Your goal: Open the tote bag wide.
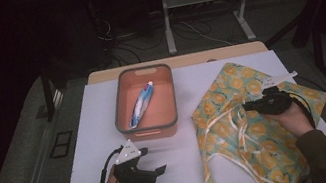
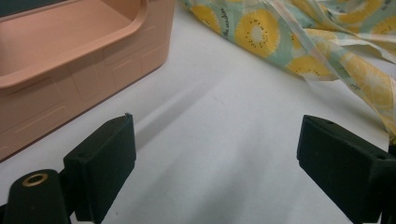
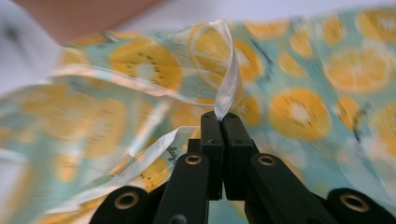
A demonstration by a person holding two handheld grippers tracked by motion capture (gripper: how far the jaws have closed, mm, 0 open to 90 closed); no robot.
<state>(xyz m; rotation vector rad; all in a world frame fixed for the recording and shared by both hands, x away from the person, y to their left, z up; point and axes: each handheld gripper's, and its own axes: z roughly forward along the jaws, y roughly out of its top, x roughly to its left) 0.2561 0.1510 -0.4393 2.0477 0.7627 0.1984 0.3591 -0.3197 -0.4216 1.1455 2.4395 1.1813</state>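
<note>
A teal bag [image 1: 241,143] printed with yellow fruit slices lies crumpled on the right half of the white table [image 1: 92,134]. My right gripper [image 1: 248,105] rests on top of it. In the right gripper view, that gripper [image 3: 219,117] is shut on a pale translucent strap [image 3: 229,70] of the bag [image 3: 299,112], which loops up from the closed jaws. My left gripper [image 1: 154,160] hovers low near the table's front edge, left of the bag. Its jaws [image 2: 215,154] are open wide with bare table between them.
A salmon bin with a grey rim [image 1: 119,114] stands at the back middle of the table, holding a blue and white tube [image 1: 142,104]. The bin's wall [image 2: 70,60] is just ahead and left of my left gripper, with the bag's edge [image 2: 261,28] ahead and right.
</note>
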